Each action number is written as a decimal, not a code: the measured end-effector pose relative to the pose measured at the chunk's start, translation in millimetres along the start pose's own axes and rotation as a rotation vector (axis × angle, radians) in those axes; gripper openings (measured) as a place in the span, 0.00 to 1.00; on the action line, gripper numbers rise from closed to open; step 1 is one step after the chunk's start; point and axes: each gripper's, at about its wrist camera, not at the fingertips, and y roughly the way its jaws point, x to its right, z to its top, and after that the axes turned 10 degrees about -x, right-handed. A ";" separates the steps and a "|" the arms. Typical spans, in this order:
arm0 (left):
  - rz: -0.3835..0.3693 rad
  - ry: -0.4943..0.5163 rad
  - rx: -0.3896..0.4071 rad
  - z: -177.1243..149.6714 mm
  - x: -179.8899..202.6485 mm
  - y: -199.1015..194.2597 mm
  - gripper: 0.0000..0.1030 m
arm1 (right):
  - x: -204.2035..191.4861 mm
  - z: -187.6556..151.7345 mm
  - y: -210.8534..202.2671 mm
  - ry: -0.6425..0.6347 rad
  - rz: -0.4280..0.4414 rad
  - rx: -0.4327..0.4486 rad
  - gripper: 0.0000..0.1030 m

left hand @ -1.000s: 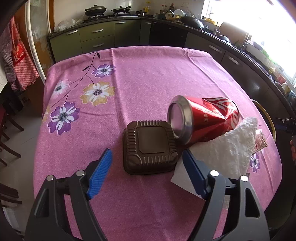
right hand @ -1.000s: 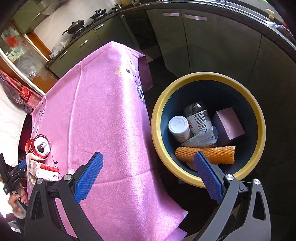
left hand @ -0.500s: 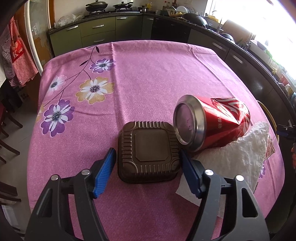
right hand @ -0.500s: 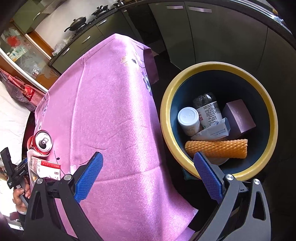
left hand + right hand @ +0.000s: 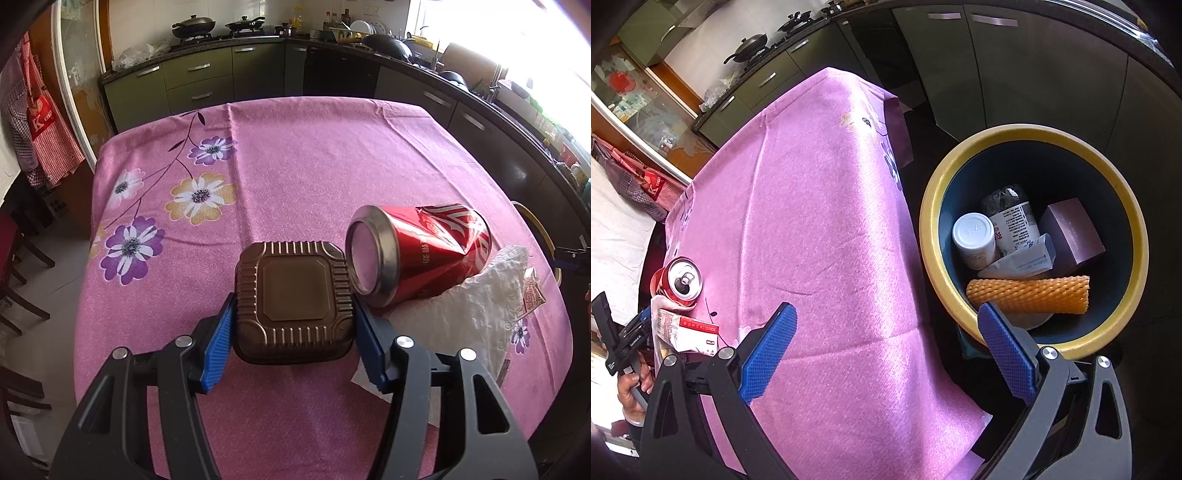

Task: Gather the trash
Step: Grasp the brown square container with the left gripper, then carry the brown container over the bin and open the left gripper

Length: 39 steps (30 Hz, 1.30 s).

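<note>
Now your left tongs (image 5: 293, 334) had their blue pads pressed against both sides of the brown ribbed plastic tray (image 5: 294, 300), gripping it where it sat upside down on the pink tabletop (image 5: 303, 162). Just right of that tray lay the crushed red cola can (image 5: 417, 254), its silver base touching or almost touching the tray's far right corner, and right of the can was a white paper napkin (image 5: 487, 299). Your right tongs (image 5: 884, 349) hung wide open and empty, farther right of the tray, past the tabletop's edge, above the yellow-rimmed bin (image 5: 1137, 221) that already held a white bottle (image 5: 973, 236), a purple box (image 5: 1071, 232) and an orange foam net (image 5: 1028, 293). My worry was the thin tray: squeezed hard it could buckle and pop free, and lifting it could nudge the can into rolling.
</note>
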 end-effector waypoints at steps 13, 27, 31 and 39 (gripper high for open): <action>0.040 0.062 0.099 -9.9 24.2 -65.0 0.55 | -3.3 -3.6 -1.8 -0.011 0.022 0.008 0.94; -0.227 0.404 0.159 35.8 201.7 -84.8 0.55 | 36.7 -28.0 -56.3 0.047 -0.003 0.141 0.94; -0.335 0.498 0.082 60.6 276.5 -51.7 0.55 | 66.5 -42.5 -78.8 0.095 -0.038 0.196 0.94; -0.438 0.609 -0.089 90.9 413.0 29.7 0.56 | 127.4 -68.8 -102.5 0.207 -0.051 0.243 0.94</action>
